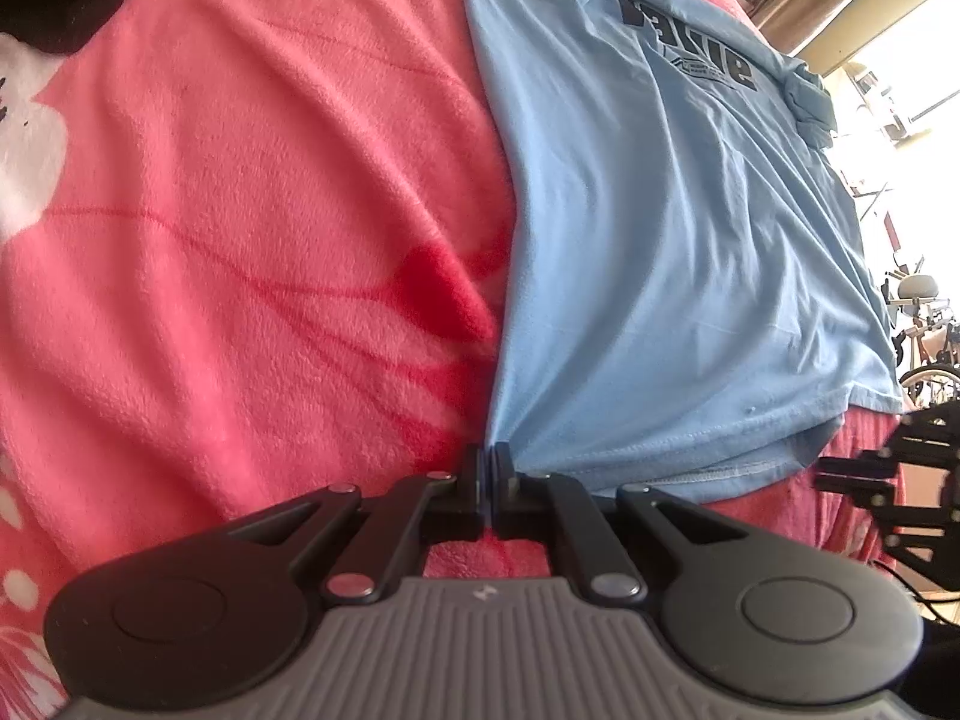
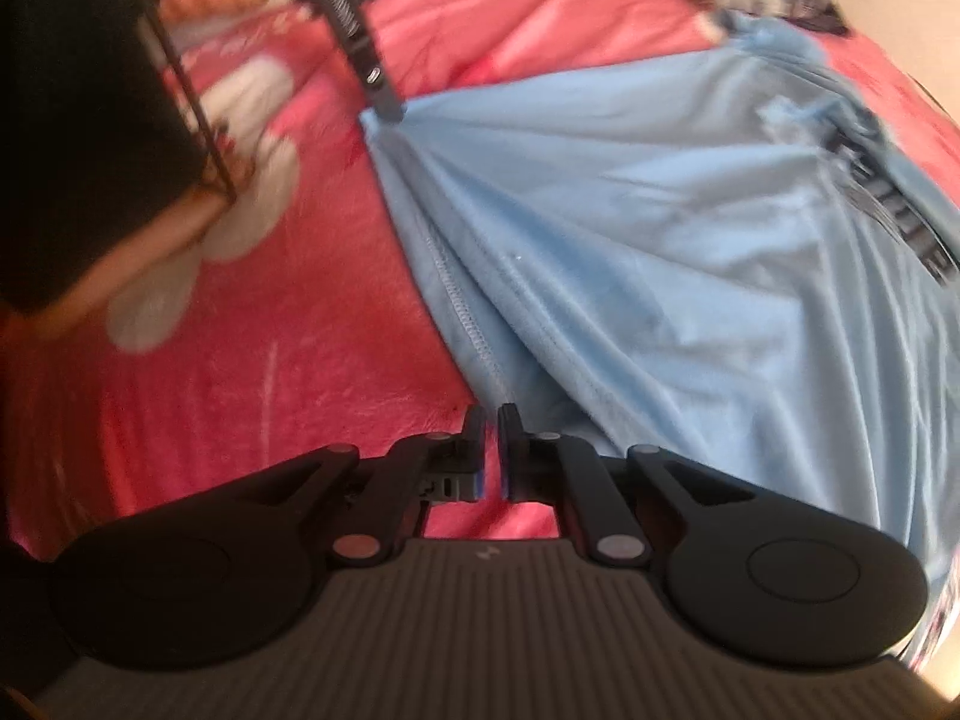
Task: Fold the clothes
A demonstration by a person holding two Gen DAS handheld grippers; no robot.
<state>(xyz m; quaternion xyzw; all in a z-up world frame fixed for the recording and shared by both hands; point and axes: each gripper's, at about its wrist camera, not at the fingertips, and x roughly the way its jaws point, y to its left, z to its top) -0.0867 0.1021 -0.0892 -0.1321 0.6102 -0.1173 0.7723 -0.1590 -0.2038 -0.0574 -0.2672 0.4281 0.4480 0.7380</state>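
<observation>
Both claws tilt steeply down over the bed. The left claw point(image 1: 492, 468) is pressed together on the near left corner of the hem of the light blue T-shirt point(image 1: 660, 240), and taut creases fan out from that pinch across the cloth. The right claw point(image 2: 492, 450) sits at the other end of the hem; its pads show a thin slit between them, the stitched hem point(image 2: 474, 324) runs right down to the tips, and with the blur I cannot make out for certain whether cloth is caught there, though the pads are all but pressed together.

The T-shirt lies spread on a pink fleece blanket point(image 1: 240, 210) with white flower shapes. Its long axis runs away from the claws: hem nearest, black printed lettering point(image 1: 690, 42) toward the far end, reading upside down from here.

The left wrist view gives a sharp look at the print, at a bunched sleeve point(image 1: 810, 102) on the far right edge, and at a bright room beyond with what looks like a wheel. At its right margin the black linkage of the right claw point(image 1: 882, 480) pokes in, just beside the hem.

The right wrist view is blurred. It alone shows the left claw point(image 2: 384, 102) from the side, coming down onto the shirt's corner, and a person's dark sleeve point(image 2: 78, 120) on the left.
</observation>
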